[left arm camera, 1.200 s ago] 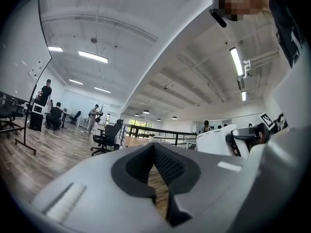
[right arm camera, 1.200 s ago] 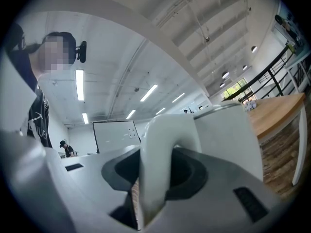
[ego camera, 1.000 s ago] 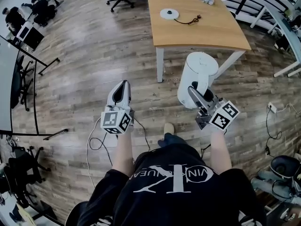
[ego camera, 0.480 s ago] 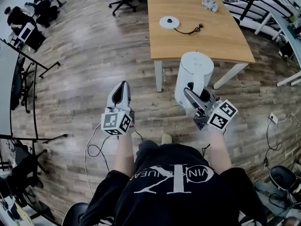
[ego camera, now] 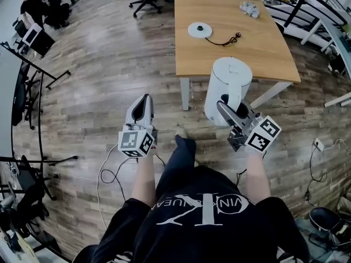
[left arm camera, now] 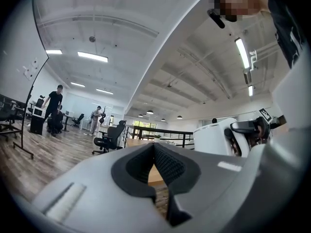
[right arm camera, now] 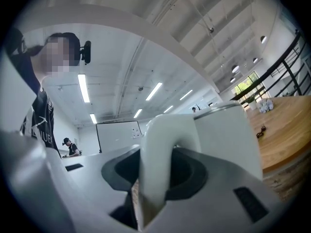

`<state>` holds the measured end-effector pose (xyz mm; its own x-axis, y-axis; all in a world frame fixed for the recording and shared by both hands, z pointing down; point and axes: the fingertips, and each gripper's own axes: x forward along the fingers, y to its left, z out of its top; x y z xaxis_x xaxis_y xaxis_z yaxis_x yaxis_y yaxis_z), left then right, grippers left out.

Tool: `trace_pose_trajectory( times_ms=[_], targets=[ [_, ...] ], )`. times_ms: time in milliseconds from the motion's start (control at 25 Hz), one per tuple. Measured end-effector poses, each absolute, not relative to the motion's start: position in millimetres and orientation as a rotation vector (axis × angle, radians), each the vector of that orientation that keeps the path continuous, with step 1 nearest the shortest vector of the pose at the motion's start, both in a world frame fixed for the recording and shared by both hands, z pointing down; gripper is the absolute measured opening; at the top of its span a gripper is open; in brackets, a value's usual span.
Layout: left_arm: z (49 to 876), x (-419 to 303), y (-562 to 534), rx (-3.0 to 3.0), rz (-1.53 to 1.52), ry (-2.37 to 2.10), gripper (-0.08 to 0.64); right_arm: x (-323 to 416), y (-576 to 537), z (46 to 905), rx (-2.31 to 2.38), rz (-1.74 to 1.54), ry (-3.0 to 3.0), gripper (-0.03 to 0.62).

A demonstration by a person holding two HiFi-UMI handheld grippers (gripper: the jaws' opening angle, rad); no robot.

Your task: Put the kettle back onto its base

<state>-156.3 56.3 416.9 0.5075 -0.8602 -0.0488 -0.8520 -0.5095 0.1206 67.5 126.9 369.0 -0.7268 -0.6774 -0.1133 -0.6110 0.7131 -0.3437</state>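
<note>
Nearest: the person's leg [ego camera: 184, 147] is now stepped fwd between the two grippers; a sec ago only a foot showed there, so they're walking w/ the load.

L gripper [ego camera: 142, 104] [left arm camera: 155, 164]: jaws together, nothing in them, carried level w/ the R one, off to its left.

R gripper [ego camera: 227, 109] [right arm camera: 155, 178]: clamped on the handle [right arm camera: 158, 149] of the white kettle [ego camera: 227, 84], same grip as before. Kettle hangs upright just ahead of the jaws, in the air, lid on.

Change: the table [ego camera: 241, 53] has come closer. Kettle body was over bare floor short of it; now its top overlaps the table's near edge in head view.

Base [ego camera: 199, 30] sits on the table well ahead of the R gripper and a bit left, its cord [ego camera: 225, 40] trailing right. Nothing on it yet.

Judgement: approach phase, roughly halfway. Still needs a step or two, a lift over the edge, then centring on the base.

Far: office chairs, ppl at desks.
</note>
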Motion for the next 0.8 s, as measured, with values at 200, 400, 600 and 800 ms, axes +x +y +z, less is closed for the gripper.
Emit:
trace_pose_trajectory(
  times_ms=[200,400,600,800],
  targets=[
    [413.0,-142.2,13.1,2.669,-0.177,-1.505,0.011,78.0,89.4,358.8,-1.006,-0.386,2.697,0.138],
    [404.1,-128.8,-43.9,2.664,-0.182,-1.494,0.011,91.2,31.6,342.2,-1.005,-0.386,2.693,0.138],
    [404.4,-119.8,-85.9,2.667,-0.155,-1.473,0.011,97.2,-12.9,333.7,-1.01,-0.383,2.69,0.138],
    [402.0,-114.8,-125.4,2.669,-0.143,-1.466,0.011,102.5,-51.2,331.6,-1.009,-0.399,2.672,0.138]
  ],
)
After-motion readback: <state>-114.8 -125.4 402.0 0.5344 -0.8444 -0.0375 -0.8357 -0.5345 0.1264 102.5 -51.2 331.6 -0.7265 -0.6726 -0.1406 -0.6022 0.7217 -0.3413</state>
